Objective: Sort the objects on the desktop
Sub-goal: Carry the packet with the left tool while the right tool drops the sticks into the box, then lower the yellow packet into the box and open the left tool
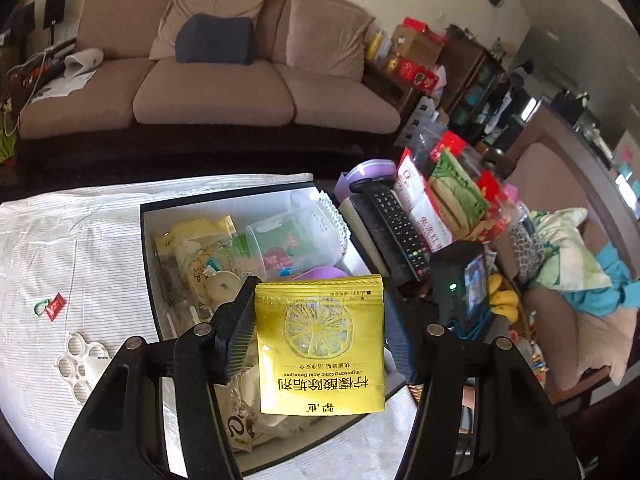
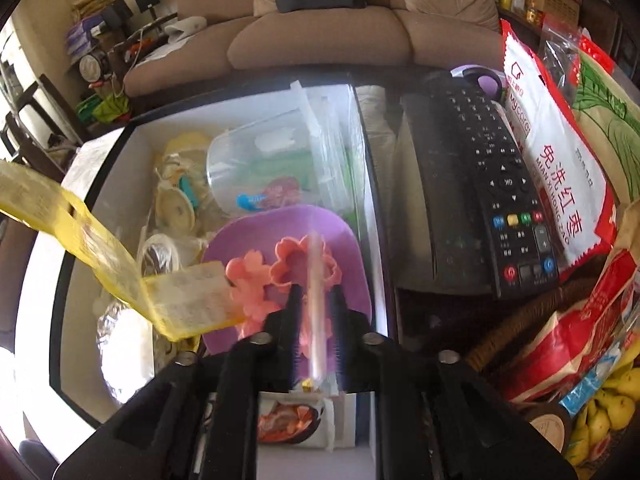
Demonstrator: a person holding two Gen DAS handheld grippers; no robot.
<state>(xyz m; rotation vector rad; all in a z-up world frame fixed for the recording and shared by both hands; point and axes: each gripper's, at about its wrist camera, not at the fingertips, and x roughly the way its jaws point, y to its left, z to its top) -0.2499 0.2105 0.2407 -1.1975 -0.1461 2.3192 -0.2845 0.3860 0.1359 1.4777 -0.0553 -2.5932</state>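
Observation:
My left gripper (image 1: 320, 292) is shut on a yellow citric-acid detergent packet (image 1: 322, 344) and holds it above the black-rimmed white box (image 1: 149, 240). In the right wrist view the packet shows as a folded yellow strip (image 2: 100, 248) hanging over the box (image 2: 132, 148). My right gripper (image 2: 317, 290) stands open over the box's right side. A thin pale stick (image 2: 316, 300), blurred, lies between its fingers with a gap on each side. Under it sit pink flower-shaped pieces (image 2: 288, 264) on a purple dish (image 2: 248, 240).
The box also holds a clear plastic tub (image 2: 260, 168) and several small packets. A black remote (image 2: 508, 200) lies right of the box, with snack bags (image 2: 560, 160) and bananas (image 2: 612, 408) beyond. A red tag (image 1: 54, 306) and a white ring piece (image 1: 78, 354) lie on the striped cloth (image 1: 80, 240).

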